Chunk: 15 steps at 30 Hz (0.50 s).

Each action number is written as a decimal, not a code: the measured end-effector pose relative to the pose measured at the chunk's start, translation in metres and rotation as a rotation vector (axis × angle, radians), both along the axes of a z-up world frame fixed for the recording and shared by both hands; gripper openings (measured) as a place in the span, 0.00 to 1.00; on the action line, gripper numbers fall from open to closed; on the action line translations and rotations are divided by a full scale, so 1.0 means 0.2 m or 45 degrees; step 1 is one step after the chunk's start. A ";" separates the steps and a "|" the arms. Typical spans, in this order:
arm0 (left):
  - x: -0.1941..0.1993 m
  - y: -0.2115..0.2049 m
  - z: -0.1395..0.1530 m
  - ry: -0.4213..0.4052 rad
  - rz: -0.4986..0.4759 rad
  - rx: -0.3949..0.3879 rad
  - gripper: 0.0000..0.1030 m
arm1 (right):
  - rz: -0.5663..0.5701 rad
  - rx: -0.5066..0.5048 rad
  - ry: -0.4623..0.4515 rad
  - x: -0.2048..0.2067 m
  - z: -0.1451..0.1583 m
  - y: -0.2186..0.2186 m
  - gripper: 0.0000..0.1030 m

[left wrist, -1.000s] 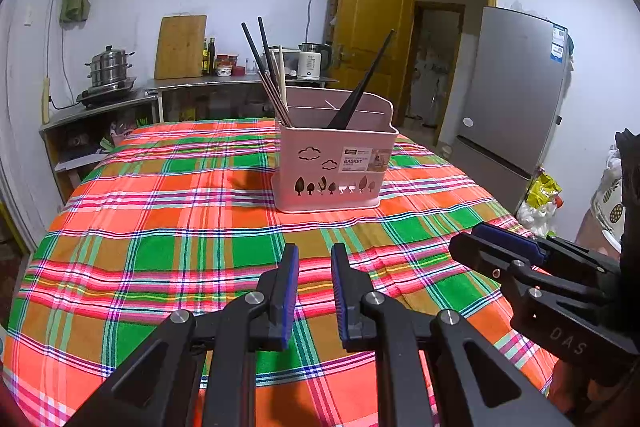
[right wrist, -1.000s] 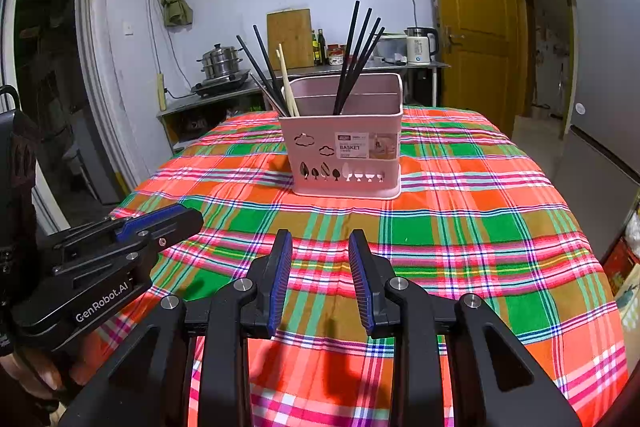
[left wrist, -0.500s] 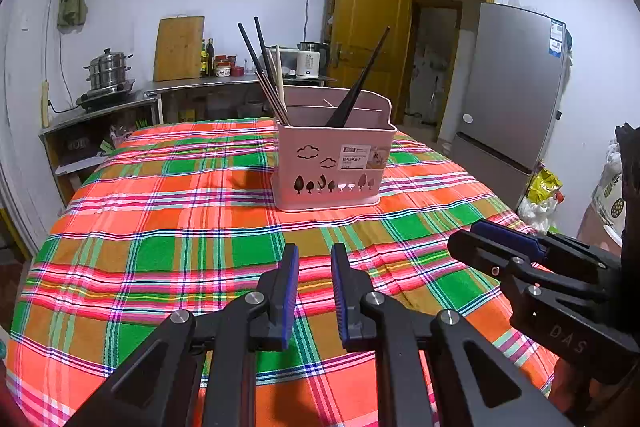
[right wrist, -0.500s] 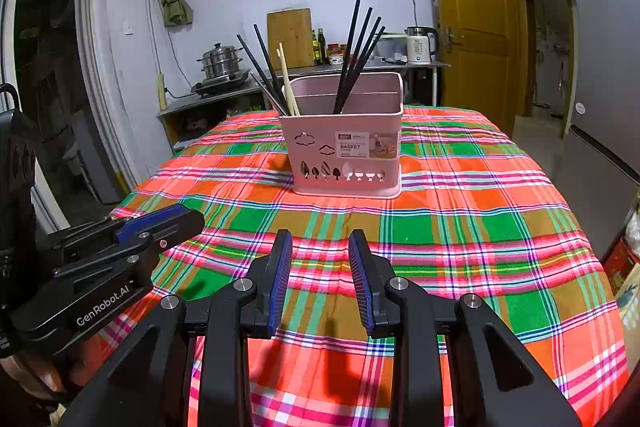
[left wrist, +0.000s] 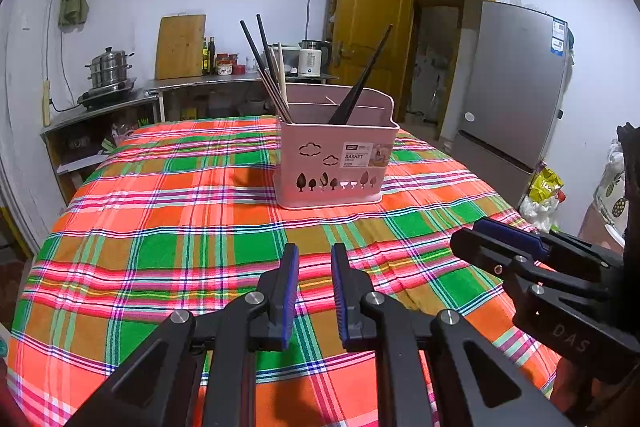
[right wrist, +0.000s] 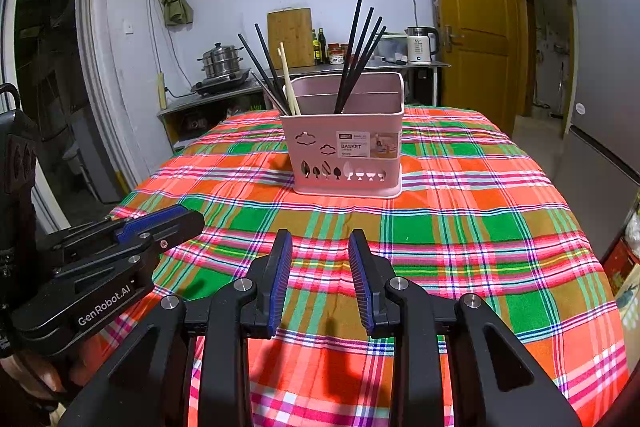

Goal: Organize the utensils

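A pink utensil basket [left wrist: 336,163] stands on the plaid tablecloth [left wrist: 160,227], also in the right wrist view [right wrist: 348,151]. Black chopsticks [right wrist: 360,55] lean in its right compartment. More black chopsticks and a pale wooden pair [right wrist: 288,79] lean in its left corner. My left gripper [left wrist: 314,259] is open and empty, hovering over the cloth well short of the basket. My right gripper [right wrist: 320,247] is open and empty, level with it. Each gripper shows in the other's view, the right [left wrist: 516,259] and the left [right wrist: 132,239].
A counter [left wrist: 208,83] behind the table carries a steamer pot [left wrist: 110,67], a cutting board, bottles and a kettle [left wrist: 310,61]. A yellow door [left wrist: 372,23] and a grey fridge [left wrist: 516,83] stand to the right. The table edge [right wrist: 592,227] falls away on the right.
The left gripper has drifted slightly, so the basket sits a touch higher in its view. The right gripper and the basket have not moved. Both grippers stay open.
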<state>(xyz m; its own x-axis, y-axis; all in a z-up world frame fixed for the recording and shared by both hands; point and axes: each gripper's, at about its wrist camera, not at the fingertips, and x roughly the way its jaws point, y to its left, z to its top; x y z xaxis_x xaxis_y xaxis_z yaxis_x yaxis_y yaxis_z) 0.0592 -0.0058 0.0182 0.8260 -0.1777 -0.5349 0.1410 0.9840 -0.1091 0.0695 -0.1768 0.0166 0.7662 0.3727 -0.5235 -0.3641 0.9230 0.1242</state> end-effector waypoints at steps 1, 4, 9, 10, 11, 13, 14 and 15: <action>0.00 0.00 0.00 0.001 0.001 0.001 0.15 | 0.000 0.000 0.000 0.00 0.00 0.00 0.29; 0.00 0.00 0.00 -0.002 0.004 0.009 0.15 | 0.000 -0.001 0.001 0.00 0.00 0.00 0.29; 0.00 -0.01 0.00 -0.001 0.017 0.020 0.15 | 0.000 -0.002 0.001 0.00 0.00 0.00 0.29; 0.00 -0.01 0.00 0.002 0.021 0.018 0.15 | 0.000 -0.002 0.001 0.00 0.00 0.00 0.29; 0.00 -0.01 0.00 0.003 0.026 0.015 0.15 | 0.000 -0.002 0.001 0.00 0.00 0.00 0.29; 0.01 -0.01 0.01 0.002 0.033 0.017 0.15 | -0.001 -0.002 0.002 0.00 0.00 0.00 0.29; 0.01 -0.01 0.01 0.001 0.035 0.019 0.15 | 0.000 -0.002 0.002 0.00 0.00 0.00 0.29; 0.01 -0.01 0.01 0.001 0.036 0.020 0.15 | 0.000 -0.003 0.003 0.00 0.00 0.00 0.29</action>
<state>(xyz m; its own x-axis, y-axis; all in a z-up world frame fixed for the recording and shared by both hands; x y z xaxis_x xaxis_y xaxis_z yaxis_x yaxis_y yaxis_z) 0.0608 -0.0070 0.0193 0.8303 -0.1459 -0.5379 0.1128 0.9892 -0.0941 0.0692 -0.1771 0.0167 0.7651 0.3712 -0.5261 -0.3636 0.9234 0.1227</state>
